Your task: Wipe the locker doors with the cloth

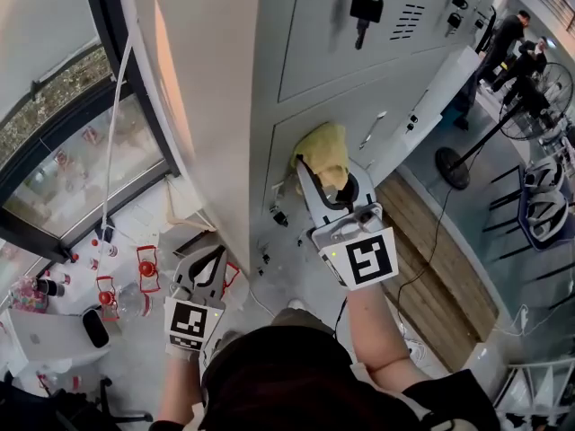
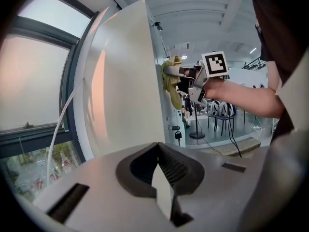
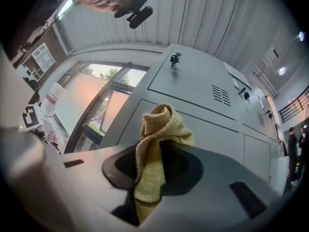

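Note:
A yellow cloth is pinched in my right gripper, which is shut on it and presses it against a grey locker door. In the right gripper view the cloth bunches up between the jaws, in front of the door. My left gripper hangs low beside the locker's pale side panel, shut with nothing in it. From the left gripper view the cloth and right gripper show against the locker front.
A key hangs in the upper locker door. A white cable runs down by the window. Red-and-white items lie on the floor. A standing fan, chairs and people are at right.

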Tool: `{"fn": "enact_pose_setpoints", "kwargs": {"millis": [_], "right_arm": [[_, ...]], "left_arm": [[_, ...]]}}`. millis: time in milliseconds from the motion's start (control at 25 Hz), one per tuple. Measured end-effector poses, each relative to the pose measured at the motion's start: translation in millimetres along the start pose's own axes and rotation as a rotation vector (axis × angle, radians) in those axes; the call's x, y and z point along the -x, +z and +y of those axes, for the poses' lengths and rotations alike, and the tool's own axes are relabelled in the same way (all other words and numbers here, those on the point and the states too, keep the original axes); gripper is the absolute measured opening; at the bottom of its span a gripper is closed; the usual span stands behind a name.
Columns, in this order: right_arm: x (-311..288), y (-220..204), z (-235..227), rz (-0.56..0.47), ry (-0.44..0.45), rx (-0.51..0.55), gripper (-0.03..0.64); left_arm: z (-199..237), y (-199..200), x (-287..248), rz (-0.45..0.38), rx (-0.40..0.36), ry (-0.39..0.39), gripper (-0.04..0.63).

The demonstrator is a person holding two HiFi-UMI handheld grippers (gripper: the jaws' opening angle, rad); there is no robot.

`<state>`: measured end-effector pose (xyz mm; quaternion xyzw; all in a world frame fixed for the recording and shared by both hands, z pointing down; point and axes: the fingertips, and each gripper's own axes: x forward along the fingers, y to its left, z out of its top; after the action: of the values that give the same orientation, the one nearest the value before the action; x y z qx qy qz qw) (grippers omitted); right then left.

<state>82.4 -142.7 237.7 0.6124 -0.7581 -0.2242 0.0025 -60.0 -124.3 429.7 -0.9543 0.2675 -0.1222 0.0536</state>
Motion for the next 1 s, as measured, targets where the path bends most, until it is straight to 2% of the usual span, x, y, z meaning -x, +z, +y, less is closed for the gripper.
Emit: {"fn": "enact_pose_setpoints", "kwargs": {"millis": [600,1000], "right_arm": [[3.5,-23.7,-68.5,-0.01,0.024,-0.037,0.095],[6.4,-42.3,-119.2,-0.023,0.045,-0.079,0.094]], "left_arm": [[-19.4,1.4,-40.6,0.028,0.026,0.063,0.008],[-22.6,-0.4,-60.5,0.028,0.063,0.155,0.008]]}}
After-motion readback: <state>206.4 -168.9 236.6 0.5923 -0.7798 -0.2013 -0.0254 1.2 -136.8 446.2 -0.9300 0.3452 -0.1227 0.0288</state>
